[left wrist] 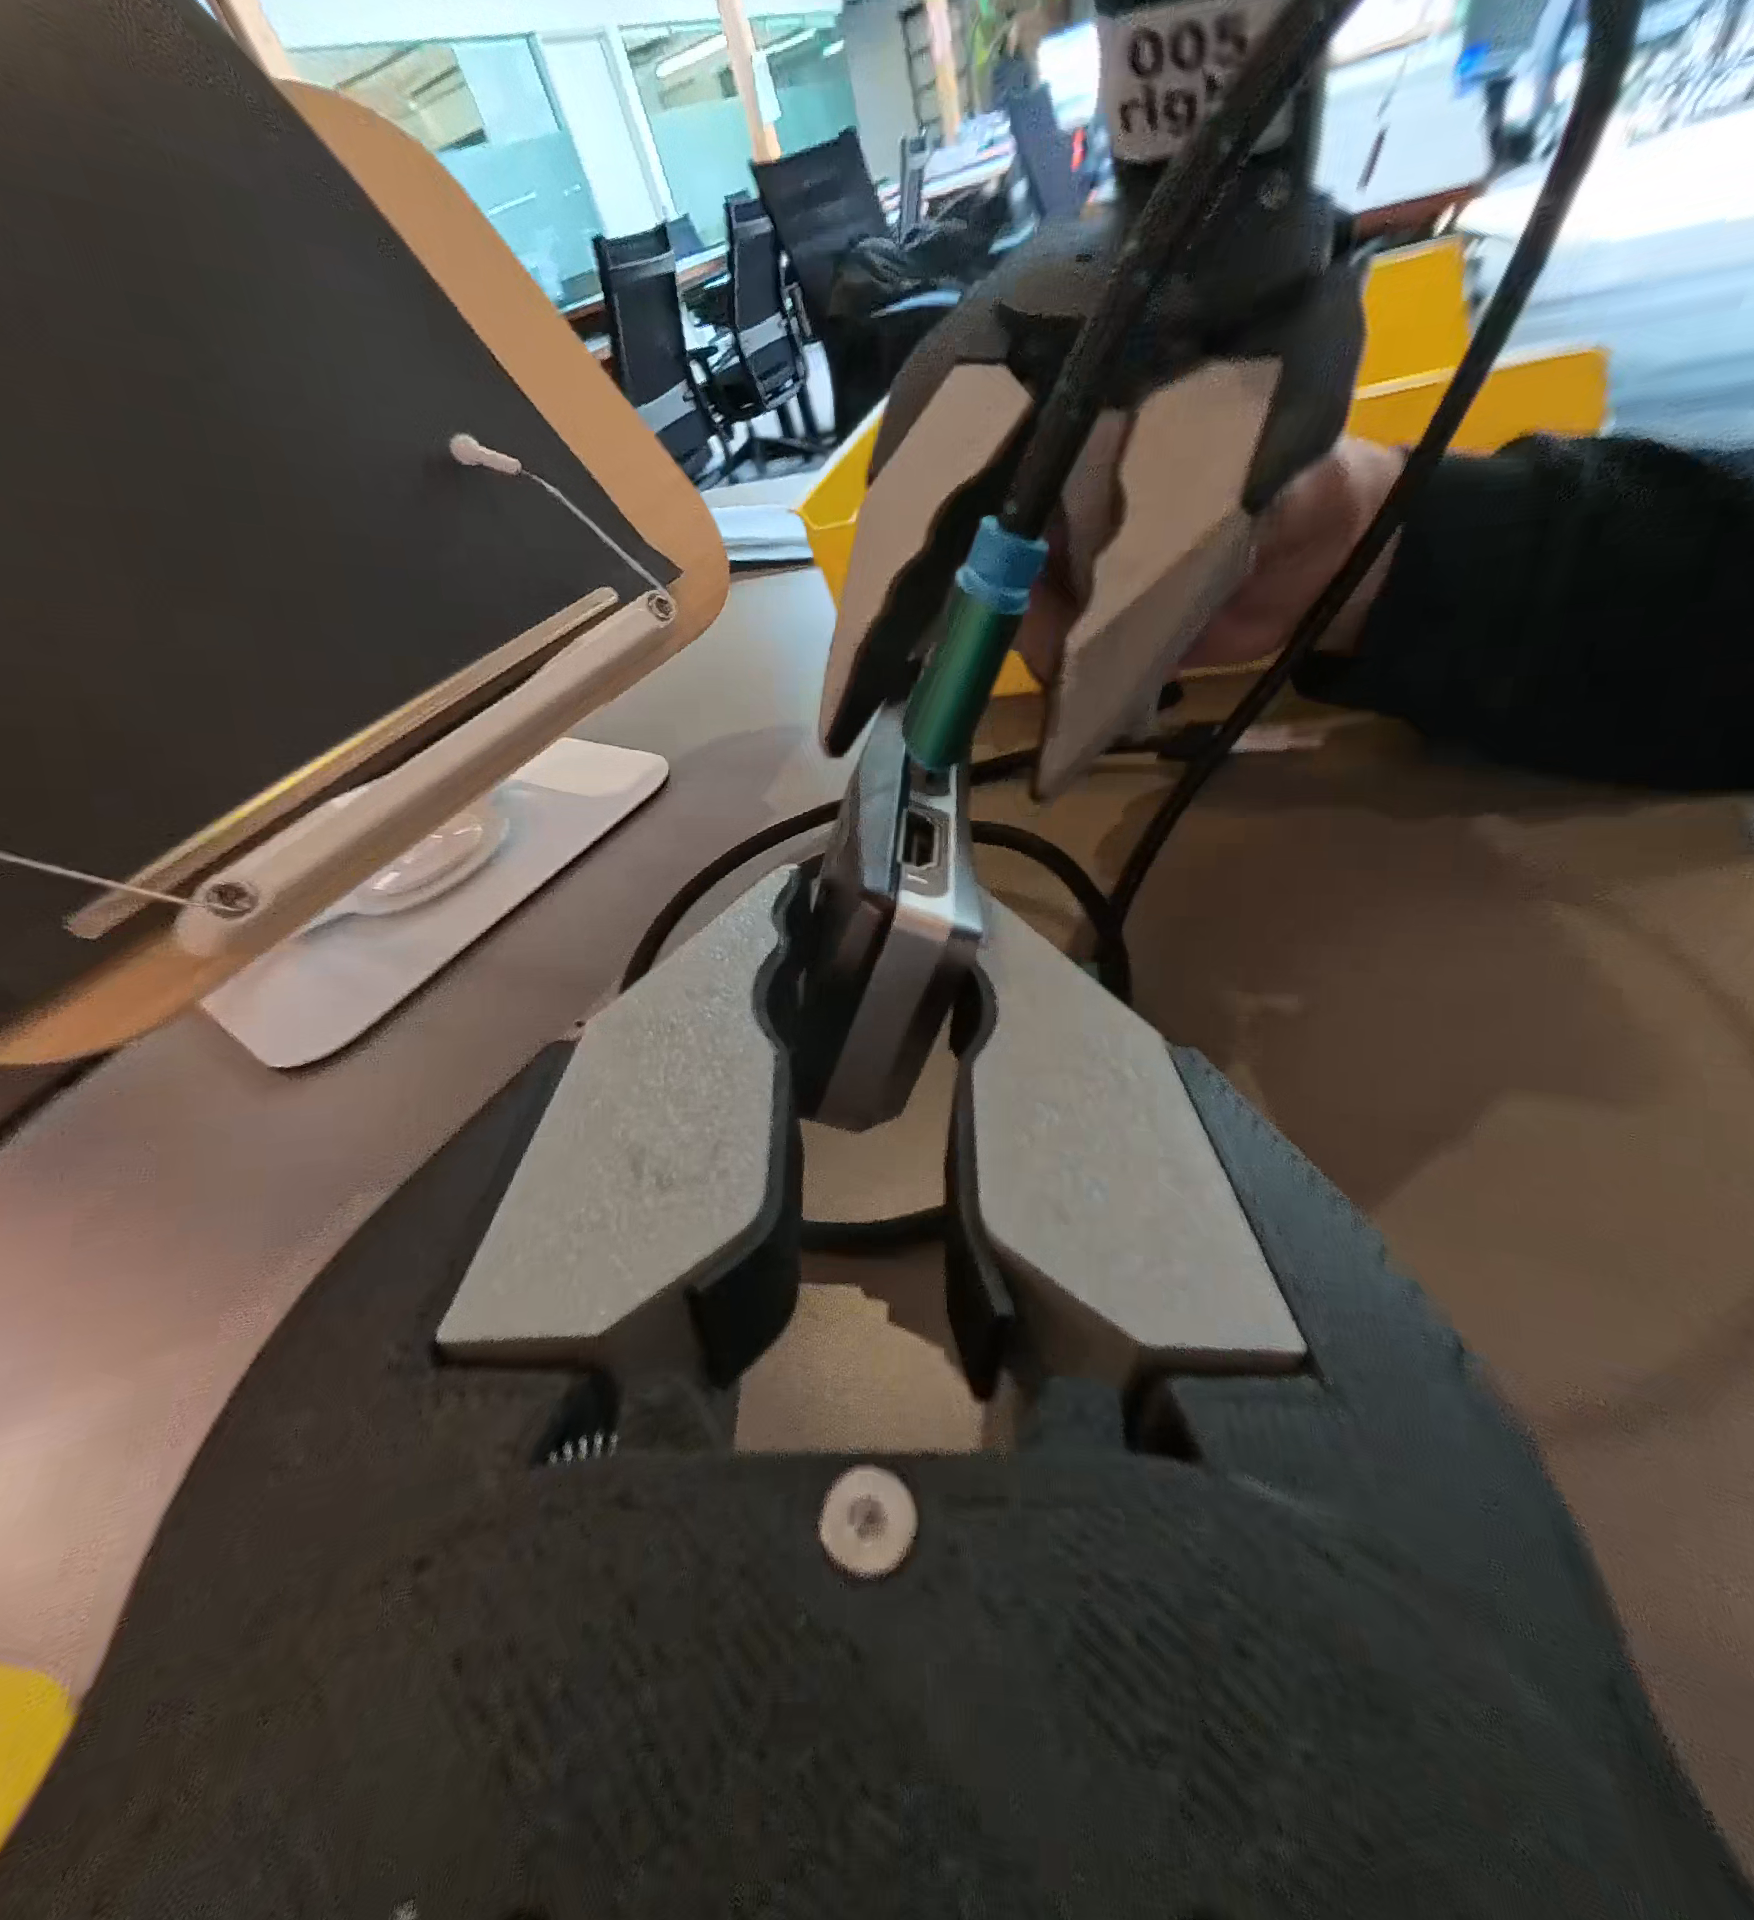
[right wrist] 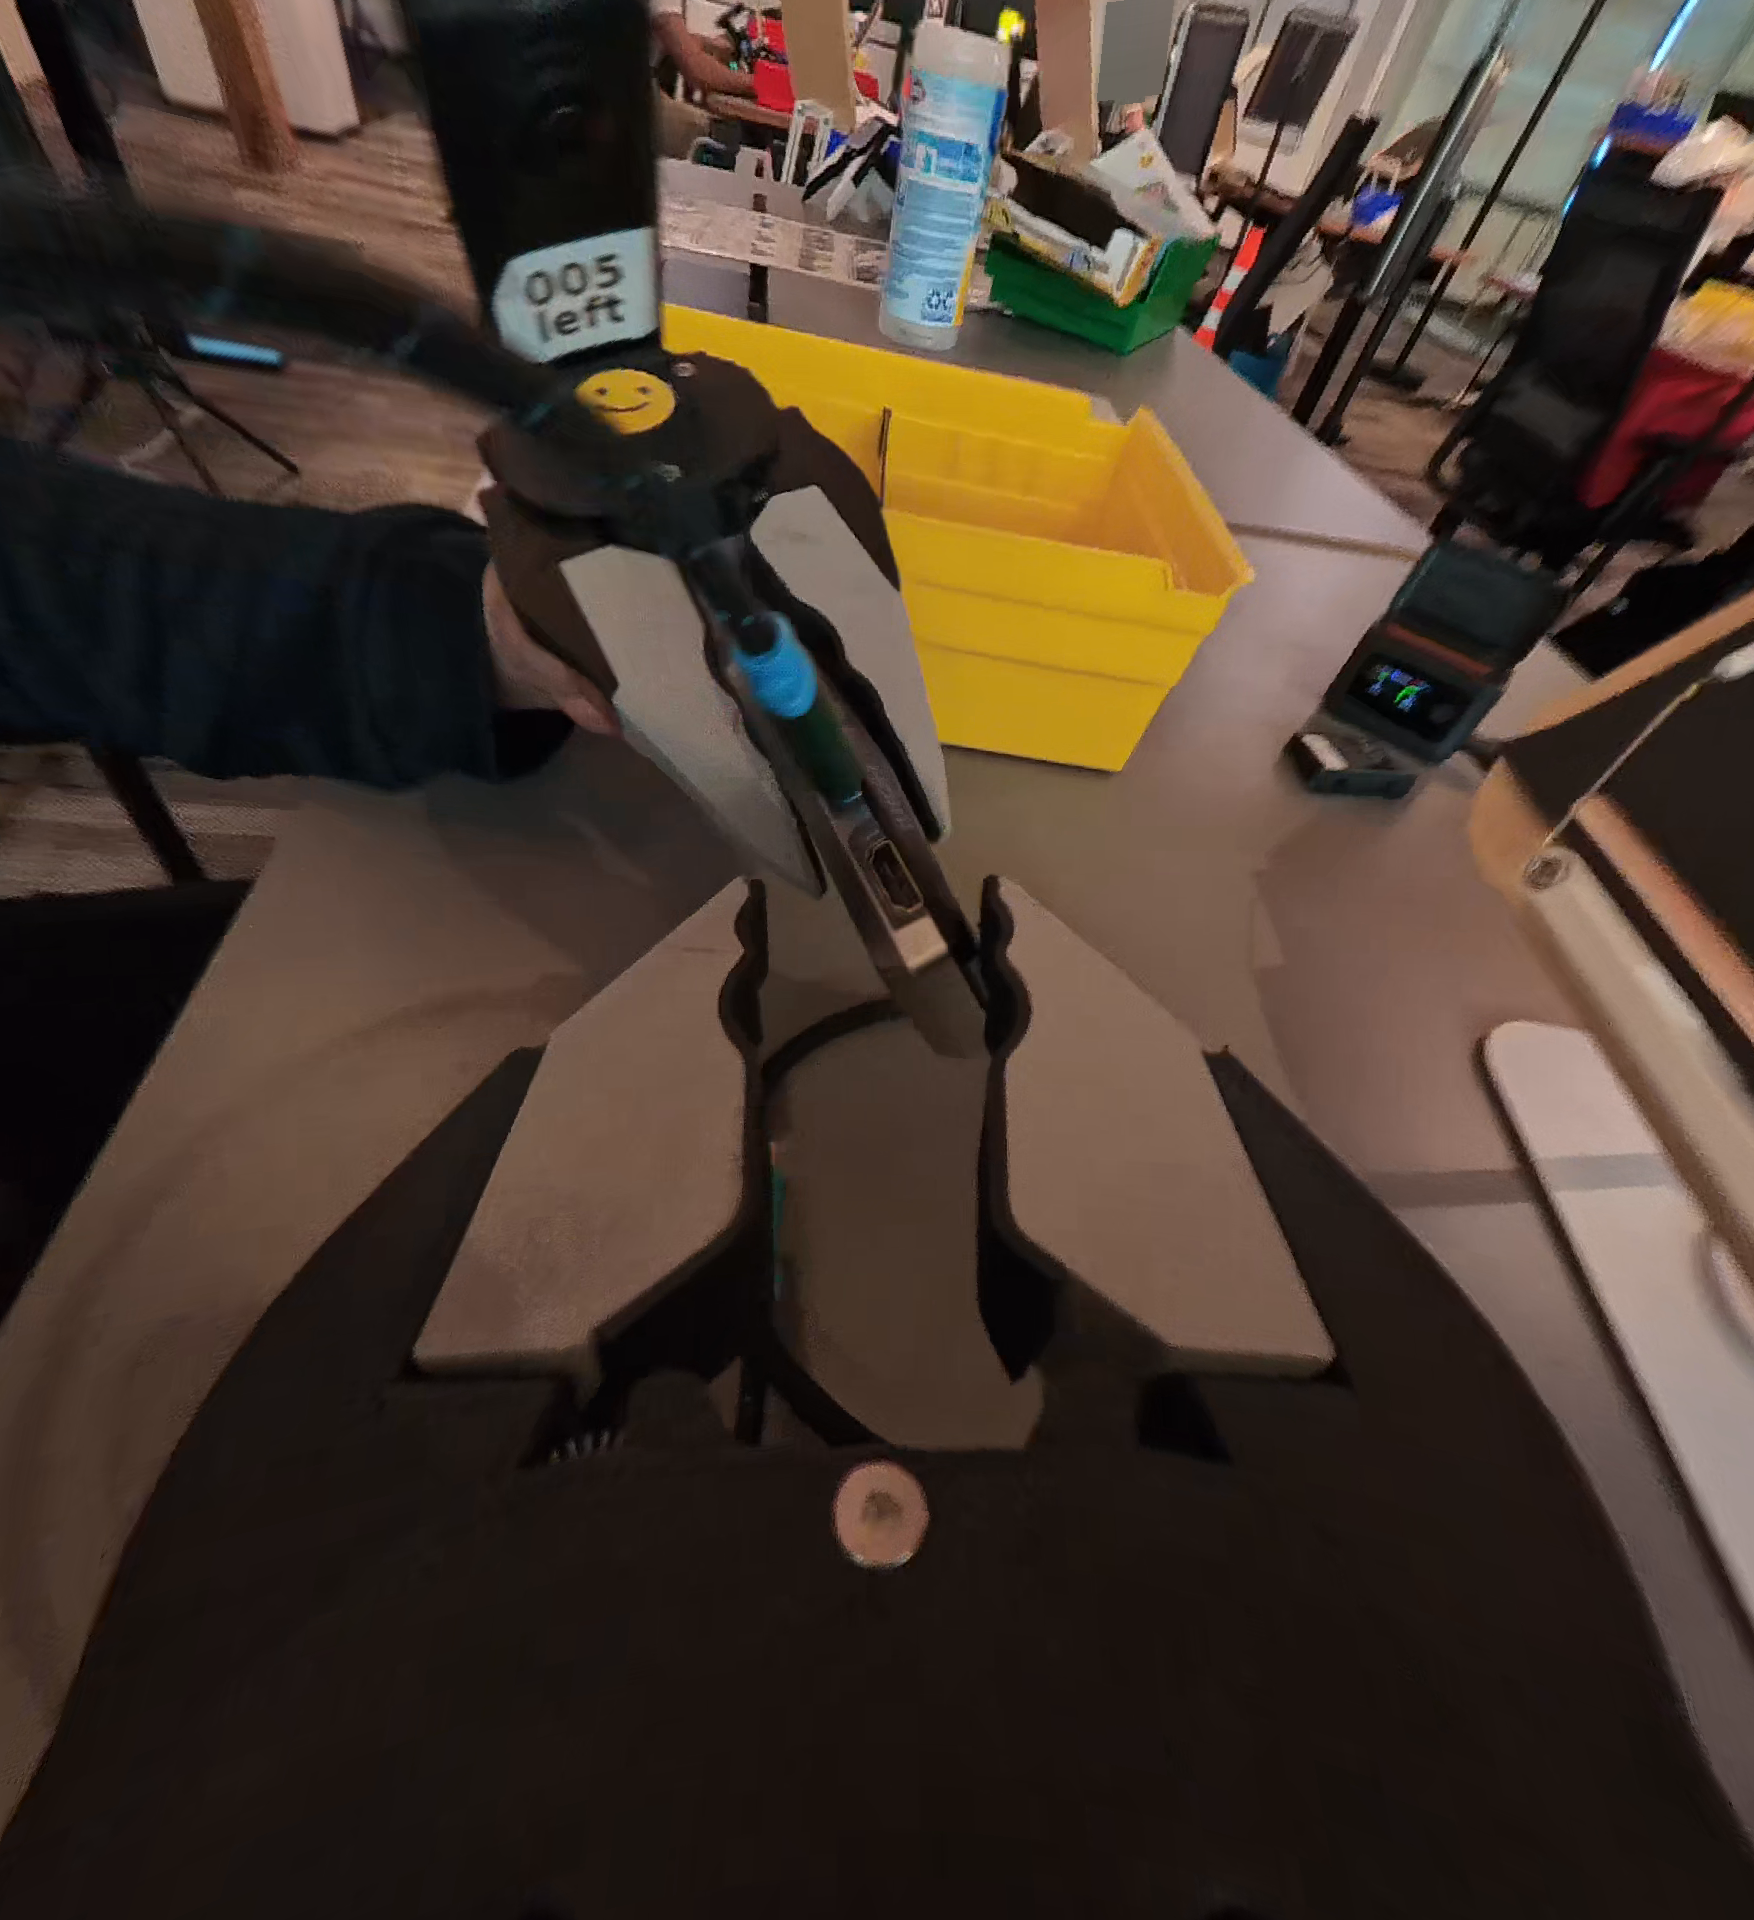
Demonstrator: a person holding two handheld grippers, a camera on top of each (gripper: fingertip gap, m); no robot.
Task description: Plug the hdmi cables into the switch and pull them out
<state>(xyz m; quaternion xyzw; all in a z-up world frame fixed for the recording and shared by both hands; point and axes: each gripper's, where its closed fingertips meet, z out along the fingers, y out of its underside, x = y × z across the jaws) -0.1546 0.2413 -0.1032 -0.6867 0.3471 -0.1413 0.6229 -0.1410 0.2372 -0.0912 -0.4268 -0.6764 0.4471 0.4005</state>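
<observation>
Black board (left wrist: 229,416) with a tan rim leans on a pale stand at the far left of the left wrist view. At the centre, the left tongs (left wrist: 883,930) are clenched on the near end of a grey switch (left wrist: 920,977), which is raised above the brown surface (left wrist: 1372,987) and tilts away from the camera. An empty port (left wrist: 920,844) shows on the switch's narrow edge. Just beyond the port, a green plug (left wrist: 951,675) with a blue collar sits at the far end of that edge, and its black cable (left wrist: 1112,312) runs up and away. The right tongs (left wrist: 946,758) point down around the plug with their fingers spread. The plug lies close to the left finger, and a clear gap shows on the other side. To the right, a hand (left wrist: 1299,540) in a dark sleeve holds those tongs. A yellow bin (left wrist: 1455,405) stands behind.

In the right wrist view, a sleeved arm at the left holds the left tongs, which grip the switch by its flat faces. The right tongs in the foreground are released, and the switch's lower corner lies close by their right finger. The yellow bin stands on the surface behind.
</observation>
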